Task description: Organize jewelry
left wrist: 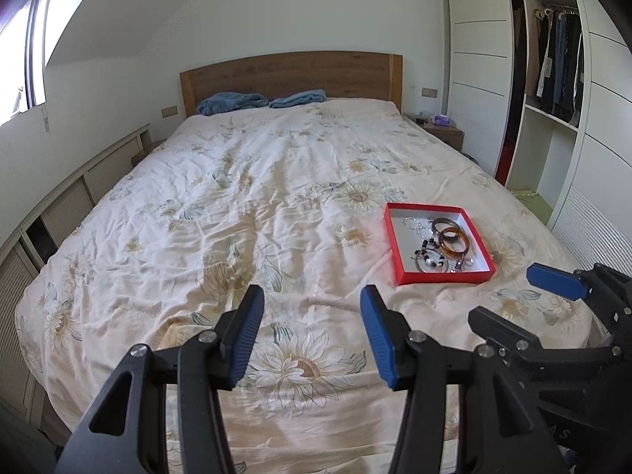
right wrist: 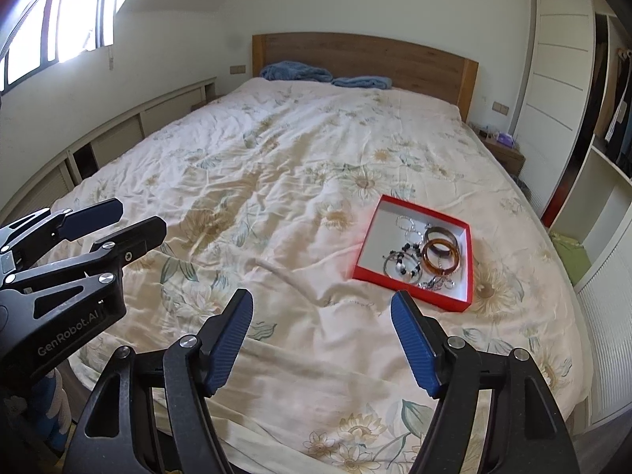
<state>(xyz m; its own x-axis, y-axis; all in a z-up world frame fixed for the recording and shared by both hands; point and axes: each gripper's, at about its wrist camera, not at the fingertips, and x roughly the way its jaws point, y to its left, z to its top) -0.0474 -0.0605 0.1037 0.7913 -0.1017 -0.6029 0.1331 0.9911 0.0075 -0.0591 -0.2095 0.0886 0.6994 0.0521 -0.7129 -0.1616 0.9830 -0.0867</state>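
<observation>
A red shallow box (left wrist: 399, 251) with a white inside lies on the floral bedspread, also in the right wrist view (right wrist: 365, 237). In it lie amber and brown bangles (left wrist: 454, 239) (right wrist: 441, 254), beaded bracelets (left wrist: 430, 258) (right wrist: 405, 262) and silver rings. My left gripper (left wrist: 312, 300) is open and empty, above the bed's near end, left of the box. My right gripper (right wrist: 322, 304) is open and empty, just short of the box. Each gripper shows in the other's view: the right one (left wrist: 525, 296), the left one (right wrist: 130, 217).
The bed (left wrist: 276, 181) fills the room's middle, with a wooden headboard (left wrist: 292, 75) and blue folded blankets (left wrist: 233, 102). A nightstand (left wrist: 444, 130) and a white wardrobe with hanging clothes (left wrist: 557, 67) stand on the right. Low cabinets (left wrist: 59, 213) run along the left wall.
</observation>
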